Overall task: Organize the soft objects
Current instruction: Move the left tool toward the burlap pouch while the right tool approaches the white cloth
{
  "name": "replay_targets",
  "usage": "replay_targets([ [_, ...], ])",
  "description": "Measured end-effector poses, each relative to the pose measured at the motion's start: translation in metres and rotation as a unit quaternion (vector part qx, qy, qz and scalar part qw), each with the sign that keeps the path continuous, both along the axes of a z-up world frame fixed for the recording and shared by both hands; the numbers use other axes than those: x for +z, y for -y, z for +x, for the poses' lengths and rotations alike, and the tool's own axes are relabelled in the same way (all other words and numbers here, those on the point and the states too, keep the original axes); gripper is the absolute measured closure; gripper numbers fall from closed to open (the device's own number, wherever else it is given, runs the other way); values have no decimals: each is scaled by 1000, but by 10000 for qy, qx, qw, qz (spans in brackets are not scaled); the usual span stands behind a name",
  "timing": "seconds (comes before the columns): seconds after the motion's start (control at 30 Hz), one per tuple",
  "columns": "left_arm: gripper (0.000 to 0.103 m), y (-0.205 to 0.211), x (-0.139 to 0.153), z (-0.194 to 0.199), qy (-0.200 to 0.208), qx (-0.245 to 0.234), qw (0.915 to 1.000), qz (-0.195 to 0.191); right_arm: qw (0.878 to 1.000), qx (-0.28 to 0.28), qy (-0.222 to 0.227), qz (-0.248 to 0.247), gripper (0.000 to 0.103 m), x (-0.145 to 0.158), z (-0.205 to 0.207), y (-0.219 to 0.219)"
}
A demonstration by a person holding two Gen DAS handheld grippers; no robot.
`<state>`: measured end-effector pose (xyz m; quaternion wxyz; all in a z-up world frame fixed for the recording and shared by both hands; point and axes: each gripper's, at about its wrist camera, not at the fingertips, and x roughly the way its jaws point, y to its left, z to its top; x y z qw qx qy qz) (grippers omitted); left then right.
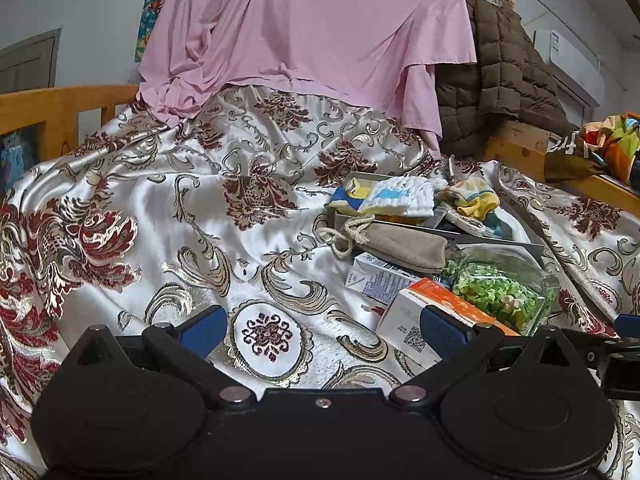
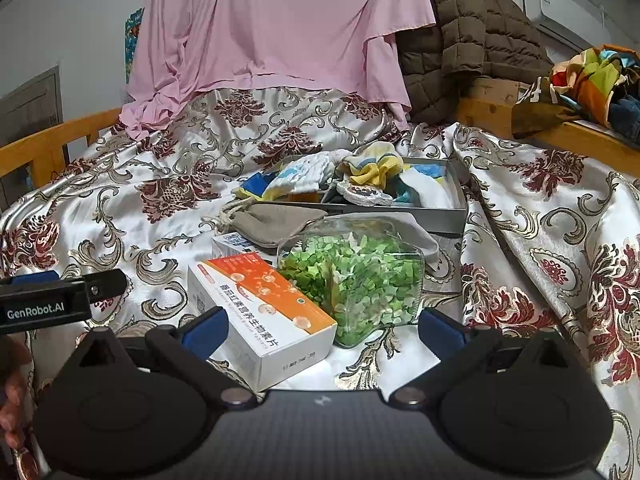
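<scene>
Ahead of both claws, a white satin bedspread (image 2: 168, 216) with dark red and gold damask covers the bed; a pink sheet (image 2: 280, 28) drapes at the far end, a brown quilted jacket (image 2: 460, 36) to its right. Beyond the right gripper (image 2: 320, 330), far centre, a grey tray (image 2: 452, 216) holds the soft things: a white-blue-yellow cloth (image 2: 300, 178), a yellow scrunched cloth (image 2: 376, 168), a round patch (image 2: 364, 194). A beige drawstring pouch (image 2: 276, 220) lies just in front of the tray, outside it. Between the right claw's wide-spread blue fingers (image 2: 204, 332), nothing held, sit an orange-white box (image 2: 260, 312) with Chinese print and a clear container of green bits (image 2: 360, 276), touching each other. A small white-blue carton (image 2: 232, 242) lies behind the box. The left gripper (image 1: 320, 330), also spread wide and empty, sits left of the pile; its side reads "GenRobot.AI" in the right wrist view.
</scene>
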<state>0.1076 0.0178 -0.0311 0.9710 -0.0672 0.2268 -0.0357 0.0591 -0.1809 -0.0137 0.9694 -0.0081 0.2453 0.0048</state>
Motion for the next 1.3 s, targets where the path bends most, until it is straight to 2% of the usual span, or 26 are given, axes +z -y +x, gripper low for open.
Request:
replay_targets([
  [0.67, 1, -2, 1, 7, -102, 122, 9999, -8, 9999, 102, 58, -20, 0, 0, 5, -3],
  [1.03, 1, 2, 1, 33, -261, 329, 9990, -160, 9996, 76, 242, -112, 0, 6, 18, 2],
  [1.3, 1, 10, 5, 60, -311, 258, 9988, -270, 9979, 240, 393, -448, 0, 7, 43, 8],
])
